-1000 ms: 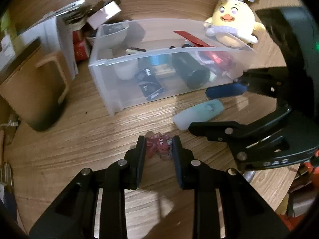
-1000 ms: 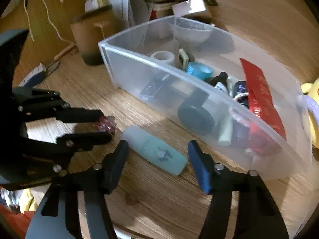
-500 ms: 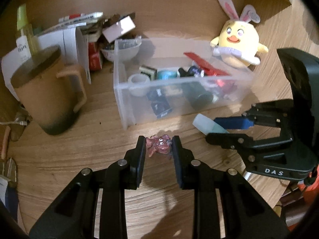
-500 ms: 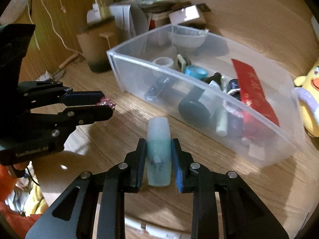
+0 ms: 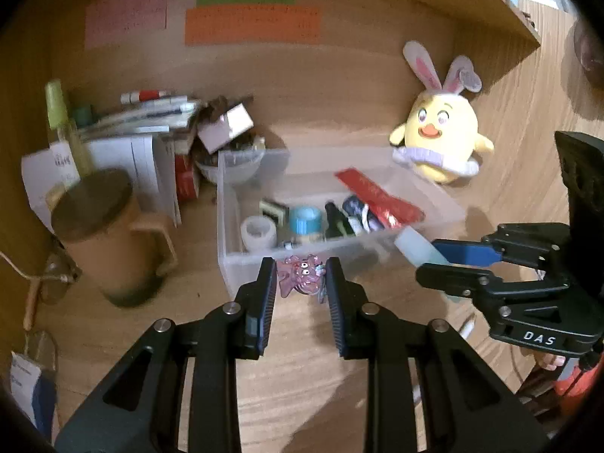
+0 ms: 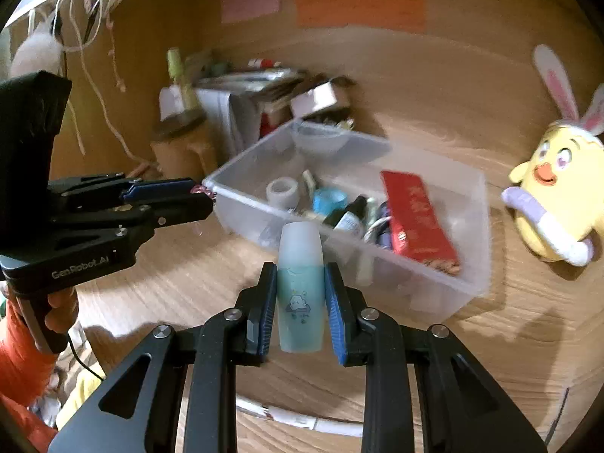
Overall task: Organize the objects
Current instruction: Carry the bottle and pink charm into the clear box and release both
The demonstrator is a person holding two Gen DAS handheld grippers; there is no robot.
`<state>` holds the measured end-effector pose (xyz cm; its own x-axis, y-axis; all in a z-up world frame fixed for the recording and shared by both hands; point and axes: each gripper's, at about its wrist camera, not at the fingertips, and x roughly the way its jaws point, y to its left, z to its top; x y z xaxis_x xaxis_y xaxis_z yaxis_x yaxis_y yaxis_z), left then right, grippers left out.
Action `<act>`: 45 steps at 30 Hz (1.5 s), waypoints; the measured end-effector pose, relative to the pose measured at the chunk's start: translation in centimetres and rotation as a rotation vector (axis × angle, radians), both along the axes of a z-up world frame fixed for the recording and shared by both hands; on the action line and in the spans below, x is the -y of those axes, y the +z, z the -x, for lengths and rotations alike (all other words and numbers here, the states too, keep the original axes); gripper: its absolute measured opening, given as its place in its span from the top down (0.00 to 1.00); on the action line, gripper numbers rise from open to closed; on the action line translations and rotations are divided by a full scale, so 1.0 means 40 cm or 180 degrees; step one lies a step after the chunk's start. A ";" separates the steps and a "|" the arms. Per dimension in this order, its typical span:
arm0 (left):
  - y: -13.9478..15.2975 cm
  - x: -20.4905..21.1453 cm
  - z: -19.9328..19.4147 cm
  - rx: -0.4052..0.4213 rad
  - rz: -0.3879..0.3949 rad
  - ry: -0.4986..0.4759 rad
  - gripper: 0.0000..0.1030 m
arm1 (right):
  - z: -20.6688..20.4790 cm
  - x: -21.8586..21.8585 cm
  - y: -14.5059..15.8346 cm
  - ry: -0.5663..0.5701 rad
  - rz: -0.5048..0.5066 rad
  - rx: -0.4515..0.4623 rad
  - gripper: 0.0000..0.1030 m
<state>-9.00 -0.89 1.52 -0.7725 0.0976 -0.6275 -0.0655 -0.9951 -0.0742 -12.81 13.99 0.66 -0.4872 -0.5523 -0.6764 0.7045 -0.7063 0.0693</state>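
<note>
My left gripper point(image 5: 300, 277) is shut on a small pink translucent charm point(image 5: 300, 281) and holds it in the air just in front of the clear plastic bin point(image 5: 226, 234). My right gripper point(image 6: 300, 283) is shut on a pale teal bottle point(image 6: 300, 283) with a frosted cap, held upright above the desk near the bin's front wall point(image 6: 434, 275). The bin holds a tape roll, a blue cap, dark bottles and a red packet point(image 6: 415, 219). The right gripper also shows in the left wrist view point(image 5: 453, 264), the left gripper in the right wrist view point(image 6: 196, 198).
A brown lidded mug point(image 5: 109, 241) stands left of the bin. Papers, pens and a small box point(image 5: 158, 128) pile up behind it. A yellow bunny-eared plush point(image 5: 439, 139) sits at the back right. A white cable point(image 6: 302, 421) lies on the wooden desk near me.
Both grippers have risen from the desk with their objects. The right gripper closed on the teal bottle and stood it upright. The charm now hangs near the bin's front edge.
</note>
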 end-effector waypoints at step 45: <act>-0.070 0.002 0.275 0.0381 -0.0151 0.0126 0.75 | 0.252 0.008 -0.046 -0.0527 -0.0064 0.0112 0.78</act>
<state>-20.01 -0.98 -1.28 -0.6962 0.1004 -0.7108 -0.0142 -0.9919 -0.1263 -22.90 13.68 -1.19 -0.5461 -0.4528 -0.7048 0.5758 -0.8140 0.0767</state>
